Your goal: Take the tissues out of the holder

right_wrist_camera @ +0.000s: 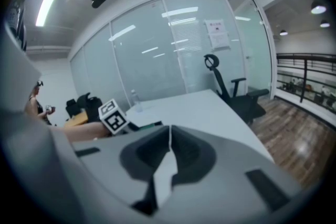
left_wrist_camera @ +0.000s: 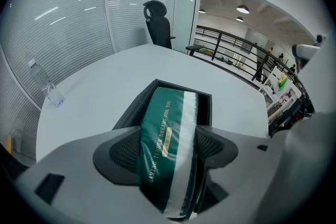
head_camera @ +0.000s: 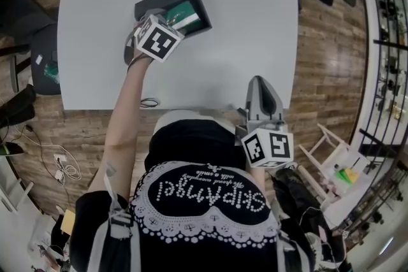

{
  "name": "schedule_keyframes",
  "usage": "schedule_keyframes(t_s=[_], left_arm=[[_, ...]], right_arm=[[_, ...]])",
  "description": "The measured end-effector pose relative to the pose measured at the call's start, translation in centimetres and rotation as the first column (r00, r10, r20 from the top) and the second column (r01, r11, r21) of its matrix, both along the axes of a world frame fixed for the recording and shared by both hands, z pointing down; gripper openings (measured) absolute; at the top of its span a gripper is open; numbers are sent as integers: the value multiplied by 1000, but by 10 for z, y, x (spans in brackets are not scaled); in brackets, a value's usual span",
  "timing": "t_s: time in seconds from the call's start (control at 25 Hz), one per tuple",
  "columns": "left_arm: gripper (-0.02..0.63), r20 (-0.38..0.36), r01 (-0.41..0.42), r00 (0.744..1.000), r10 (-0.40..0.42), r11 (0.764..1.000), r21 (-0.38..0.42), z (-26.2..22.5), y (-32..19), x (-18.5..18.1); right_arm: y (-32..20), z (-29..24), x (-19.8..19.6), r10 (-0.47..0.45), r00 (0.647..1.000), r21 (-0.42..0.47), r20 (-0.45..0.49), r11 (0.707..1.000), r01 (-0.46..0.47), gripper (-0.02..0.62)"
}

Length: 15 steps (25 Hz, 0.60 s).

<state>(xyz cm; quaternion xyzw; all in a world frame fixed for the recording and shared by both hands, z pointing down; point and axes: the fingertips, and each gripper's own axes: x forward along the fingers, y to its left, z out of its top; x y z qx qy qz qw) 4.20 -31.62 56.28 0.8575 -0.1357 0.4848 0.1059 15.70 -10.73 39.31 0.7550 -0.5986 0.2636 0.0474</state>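
Left tongs: the left gripper [left_wrist_camera: 169, 148], upper left in the head view, is clamped on the sides of the green-and-white plastic-wrapped tissue pack [left_wrist_camera: 167, 128].
Tissue pack: its far end sits inside the black rectangular open-topped holder [left_wrist_camera: 203, 106] on the pale grey table [left_wrist_camera: 105, 92].
Right tongs: the right gripper [right_wrist_camera: 169, 136], lower right in the head view, has its jaws together with nothing between them.

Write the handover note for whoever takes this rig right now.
Left gripper: fingers closed on the green tissue pack; its far end sits in the black holder on the table.
Right gripper: shut, empty, by the table's near edge.
Done: pack gripped.
Left: pull it clear of the holder.
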Motion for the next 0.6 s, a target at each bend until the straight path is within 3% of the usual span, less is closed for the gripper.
schedule_keyframes(t_s=[0.6], left_arm=[[336,-171,77,984,-56,990,120,-86,1,0]], right_arm=[[8,-8,-1,-30,1000,32,-4,999,30,34]])
